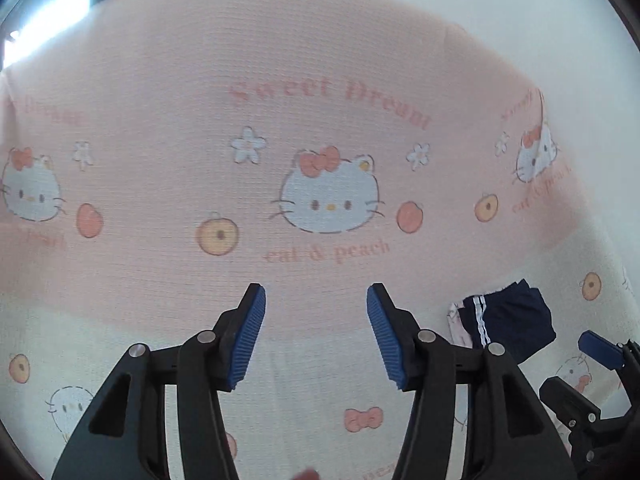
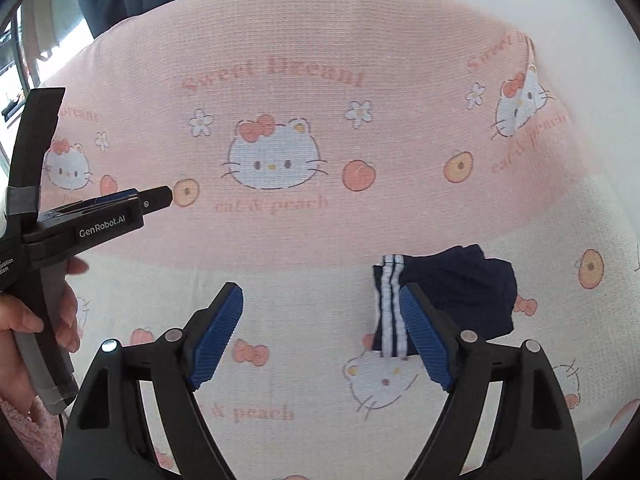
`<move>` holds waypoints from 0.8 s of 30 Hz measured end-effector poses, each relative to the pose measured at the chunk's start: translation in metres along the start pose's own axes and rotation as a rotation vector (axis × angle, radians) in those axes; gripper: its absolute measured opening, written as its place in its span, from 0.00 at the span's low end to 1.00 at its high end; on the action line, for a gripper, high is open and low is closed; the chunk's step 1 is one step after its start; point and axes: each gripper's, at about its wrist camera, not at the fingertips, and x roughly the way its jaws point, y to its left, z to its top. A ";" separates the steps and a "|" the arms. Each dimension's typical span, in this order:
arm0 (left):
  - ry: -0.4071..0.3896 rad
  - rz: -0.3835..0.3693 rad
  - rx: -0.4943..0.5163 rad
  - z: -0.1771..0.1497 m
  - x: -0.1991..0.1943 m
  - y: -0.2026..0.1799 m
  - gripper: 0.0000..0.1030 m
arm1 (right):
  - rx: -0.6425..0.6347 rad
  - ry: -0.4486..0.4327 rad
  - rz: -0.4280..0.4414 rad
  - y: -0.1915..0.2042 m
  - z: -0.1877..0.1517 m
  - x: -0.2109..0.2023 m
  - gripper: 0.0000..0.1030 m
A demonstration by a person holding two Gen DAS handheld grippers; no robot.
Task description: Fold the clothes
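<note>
Folded navy-blue garment with two white side stripes (image 2: pixel 444 296), lying flat on the pink-and-cream waffle-weave bed cover printed with cat faces, peaches and bows (image 2: pixel 304 40).

Right gripper (image 2: pixel 320 336): jaws spread wide, released, holding nothing. Right-hand blue ribbed pad (image 2: pixel 426 340) overlapping the near left part of the navy garment in the right wrist view, just beside the white stripes; contact with the cloth impossible to tell. Bulk of the garment beyond and to the right of that pad, none of it between the jaws.

Left gripper (image 1: pixel 316 336): jaws likewise parted and empty, over bare cover at the boundary of the pink and cream bands. Same navy garment (image 1: pixel 512 324) off to the right of these jaws, apart from them, with the right gripper's blue pad (image 1: pixel 600 350) just beside its right edge.

In the right wrist view, left gripper (image 2: pixel 160 198) seen side-on at far left, held by a hand (image 2: pixel 28 320), well apart from the garment.
</note>
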 end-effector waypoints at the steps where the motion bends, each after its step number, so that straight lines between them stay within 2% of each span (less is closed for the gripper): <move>1: -0.006 0.006 -0.015 -0.002 -0.008 0.011 0.67 | -0.003 0.000 0.007 0.012 0.000 -0.003 0.80; 4: -0.012 0.014 -0.048 -0.009 -0.034 0.040 0.67 | 0.004 -0.004 0.017 0.041 -0.003 -0.015 0.82; 8: -0.053 0.069 -0.043 -0.021 -0.073 0.064 0.67 | 0.033 -0.010 0.023 0.064 -0.011 -0.031 0.83; 11: -0.067 0.085 -0.029 -0.036 -0.105 0.075 0.67 | 0.007 -0.029 -0.017 0.082 -0.021 -0.048 0.83; 15: -0.085 0.108 -0.035 -0.062 -0.152 0.086 0.67 | -0.003 -0.054 -0.005 0.097 -0.043 -0.076 0.83; 17: -0.060 0.113 -0.045 -0.075 -0.167 0.089 0.67 | -0.014 -0.060 -0.011 0.105 -0.057 -0.091 0.83; 18: -0.033 0.120 -0.042 -0.081 -0.172 0.089 0.67 | -0.027 -0.066 -0.030 0.110 -0.065 -0.097 0.84; 20: -0.016 0.131 -0.053 -0.095 -0.184 0.091 0.67 | -0.067 -0.085 -0.058 0.120 -0.083 -0.110 0.93; 24: -0.028 0.151 -0.068 -0.128 -0.213 0.089 0.67 | -0.115 -0.087 -0.043 0.131 -0.117 -0.131 0.93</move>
